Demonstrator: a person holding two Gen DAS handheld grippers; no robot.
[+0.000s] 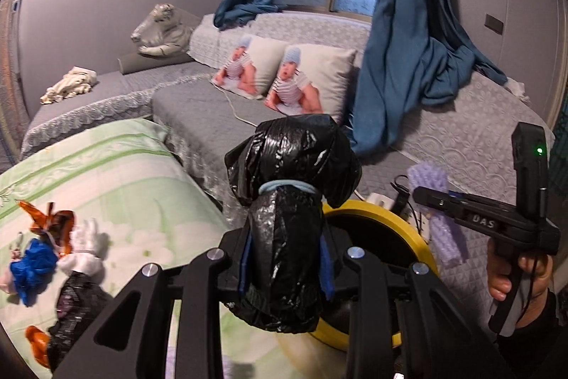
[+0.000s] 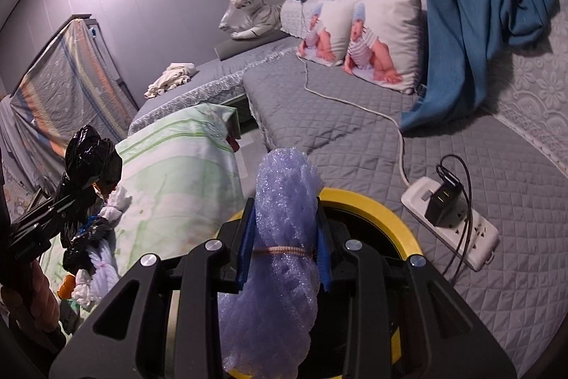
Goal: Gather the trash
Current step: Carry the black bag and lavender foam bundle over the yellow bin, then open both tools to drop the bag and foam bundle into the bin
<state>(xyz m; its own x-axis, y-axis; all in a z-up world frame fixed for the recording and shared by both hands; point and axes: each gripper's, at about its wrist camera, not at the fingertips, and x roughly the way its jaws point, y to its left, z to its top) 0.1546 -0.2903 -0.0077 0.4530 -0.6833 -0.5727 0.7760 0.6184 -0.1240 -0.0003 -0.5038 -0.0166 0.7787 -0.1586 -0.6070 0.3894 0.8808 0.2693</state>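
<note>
While both bundles hang clamped, yellow bin rim (image 2: 397, 219) lies beneath.

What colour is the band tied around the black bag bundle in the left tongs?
Light blue band around the black bag bundle; it shows best in the left wrist view.

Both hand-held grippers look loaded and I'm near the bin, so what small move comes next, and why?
Probably ease the right hand-held gripper down over the yellow-rimmed bin and let go: its purple foam bundle sits right at the opening. The left hand-held gripper grips the black bag bundle beside it.
</note>
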